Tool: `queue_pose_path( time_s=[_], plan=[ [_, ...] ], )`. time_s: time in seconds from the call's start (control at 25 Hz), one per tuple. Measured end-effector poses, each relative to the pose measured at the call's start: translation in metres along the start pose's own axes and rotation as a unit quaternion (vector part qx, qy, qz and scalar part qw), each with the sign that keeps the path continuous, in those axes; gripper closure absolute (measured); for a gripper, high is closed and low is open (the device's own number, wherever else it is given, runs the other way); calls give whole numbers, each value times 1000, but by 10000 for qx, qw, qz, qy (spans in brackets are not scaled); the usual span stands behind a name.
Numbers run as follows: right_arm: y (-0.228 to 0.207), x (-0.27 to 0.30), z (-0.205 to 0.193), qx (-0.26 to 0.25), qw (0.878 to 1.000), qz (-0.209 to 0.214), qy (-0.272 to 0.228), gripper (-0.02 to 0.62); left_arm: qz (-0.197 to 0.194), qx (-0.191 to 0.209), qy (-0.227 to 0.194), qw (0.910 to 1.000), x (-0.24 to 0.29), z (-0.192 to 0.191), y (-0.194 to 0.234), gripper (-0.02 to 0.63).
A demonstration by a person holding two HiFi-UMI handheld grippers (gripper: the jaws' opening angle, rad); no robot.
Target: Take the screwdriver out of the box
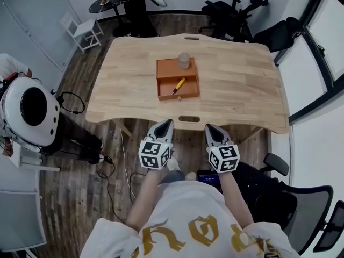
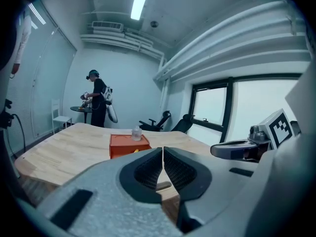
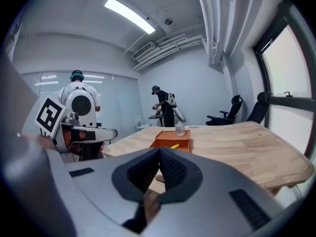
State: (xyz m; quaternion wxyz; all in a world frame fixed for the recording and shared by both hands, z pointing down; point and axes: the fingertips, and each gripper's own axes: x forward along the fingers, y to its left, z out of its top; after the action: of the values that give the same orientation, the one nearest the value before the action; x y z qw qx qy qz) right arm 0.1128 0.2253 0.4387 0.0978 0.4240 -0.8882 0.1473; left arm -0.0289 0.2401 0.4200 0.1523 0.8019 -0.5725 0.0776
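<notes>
An orange box (image 1: 177,78) sits in the middle of the wooden table (image 1: 236,90), its drawer pulled out toward me. Inside the drawer lies a yellow-handled screwdriver (image 1: 178,85). A small clear jar (image 1: 184,61) stands on the box's top. Both grippers hover below the table's near edge, well short of the box. My left gripper (image 1: 167,123) is shut with nothing between its jaws, and my right gripper (image 1: 209,128) is shut and empty too. The box (image 2: 128,144) also shows in the left gripper view and the box (image 3: 173,140) in the right gripper view.
Office chairs (image 1: 231,9) stand beyond the table's far side, and another chair (image 1: 306,208) is at my right. A person (image 1: 131,4) works at a small round table (image 1: 105,3) at the back. A white machine (image 1: 29,109) and cables lie on the floor at left.
</notes>
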Motion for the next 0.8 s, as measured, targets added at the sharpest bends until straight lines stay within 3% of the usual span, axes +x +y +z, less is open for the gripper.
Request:
queue_pose_path(
  time_s=[0.44,0.8],
  plan=[
    [-14,-5,4,151,9998,-24,-95,584,73,20,-115,9999,4,10,-2,589],
    [-33,25,8,246,9997,-30,-19,584,78,-55,-90,9999,35,16,20,589]
  ],
)
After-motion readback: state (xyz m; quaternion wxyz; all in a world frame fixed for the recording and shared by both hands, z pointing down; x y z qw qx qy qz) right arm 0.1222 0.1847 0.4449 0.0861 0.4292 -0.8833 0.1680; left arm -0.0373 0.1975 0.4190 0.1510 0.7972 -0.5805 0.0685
